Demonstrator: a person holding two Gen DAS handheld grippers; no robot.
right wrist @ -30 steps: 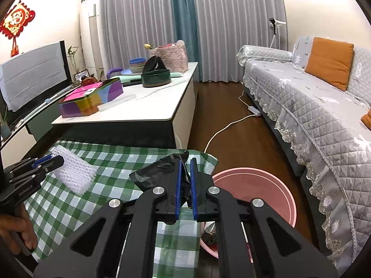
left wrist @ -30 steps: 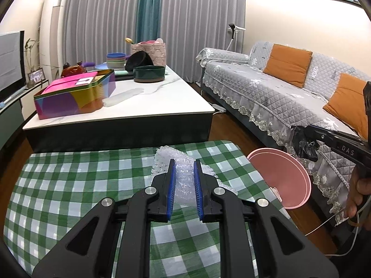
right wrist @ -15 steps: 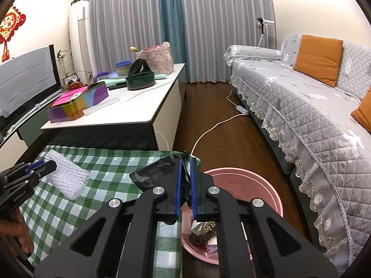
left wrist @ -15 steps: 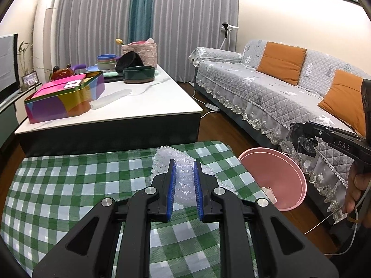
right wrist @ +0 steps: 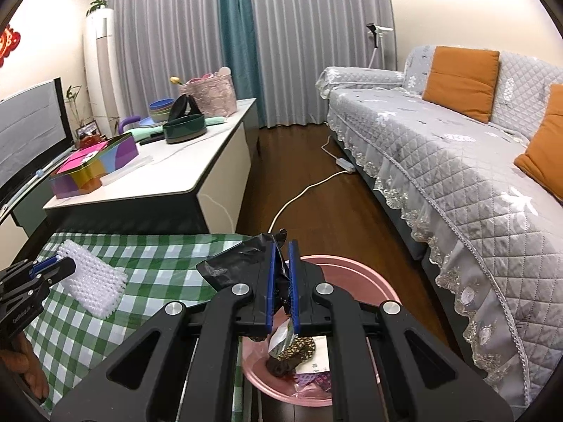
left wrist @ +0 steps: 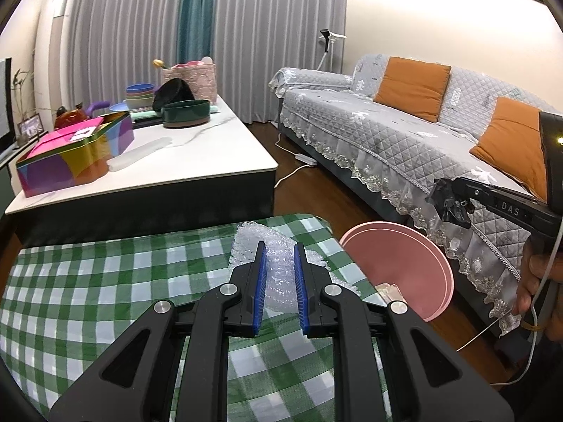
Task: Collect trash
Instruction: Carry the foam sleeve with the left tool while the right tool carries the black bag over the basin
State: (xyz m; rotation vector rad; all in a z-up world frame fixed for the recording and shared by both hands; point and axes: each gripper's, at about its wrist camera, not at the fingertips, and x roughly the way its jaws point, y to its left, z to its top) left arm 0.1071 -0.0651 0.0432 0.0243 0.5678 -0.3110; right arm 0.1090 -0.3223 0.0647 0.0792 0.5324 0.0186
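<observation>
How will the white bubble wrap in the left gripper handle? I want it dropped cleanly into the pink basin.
The bubble wrap probably weighs little and flops: it sags past the left gripper. It may drift, so release low over the pink basin.

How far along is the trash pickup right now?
Done: some wrappers already lie in the pink basin. In hand: the right gripper grips black plastic above it; the left gripper holds white foam netting over the checked cloth. Left: dropping both in.
</observation>
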